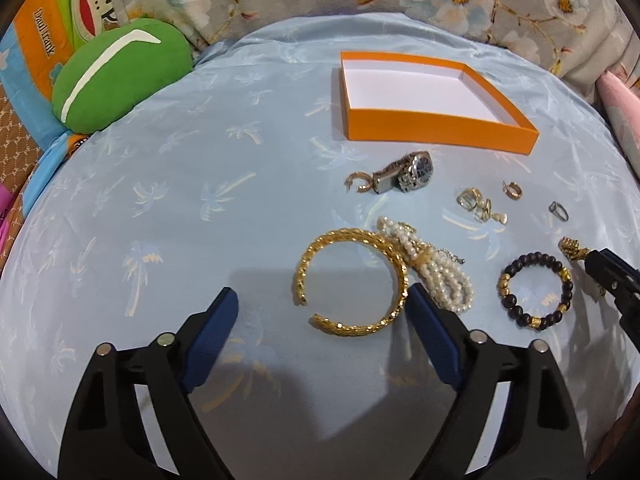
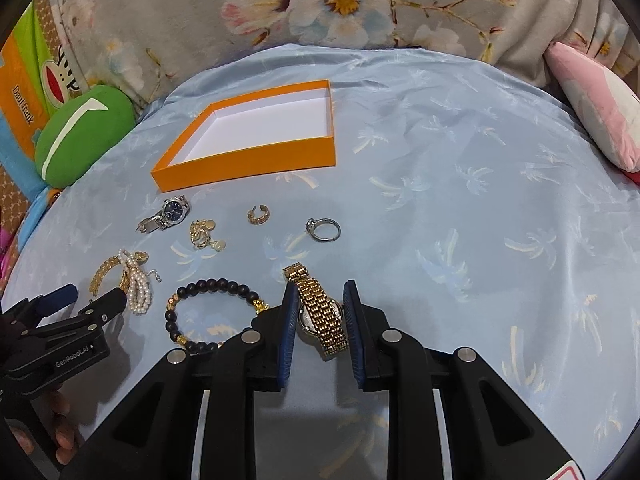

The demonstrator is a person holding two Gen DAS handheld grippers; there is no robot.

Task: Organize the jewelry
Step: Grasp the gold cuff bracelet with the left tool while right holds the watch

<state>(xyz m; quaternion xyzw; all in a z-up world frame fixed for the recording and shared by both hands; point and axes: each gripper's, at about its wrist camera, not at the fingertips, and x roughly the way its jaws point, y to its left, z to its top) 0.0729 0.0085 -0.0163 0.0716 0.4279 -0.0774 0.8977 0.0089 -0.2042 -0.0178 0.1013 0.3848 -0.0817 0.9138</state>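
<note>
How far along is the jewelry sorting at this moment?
Nothing is done: the orange box holds nothing. In hand: the right claw grips the gold watch. Left: silver watch, gold bangle, pearl bracelet, bead bracelet, ring and earrings; the left claw stands open.

Both wrist cameras look steeply down along their own jaws at the blue bed sheet from close by, the left one from the left, the right one from the right, sharing the orange box and the scattered jewelry.
</note>
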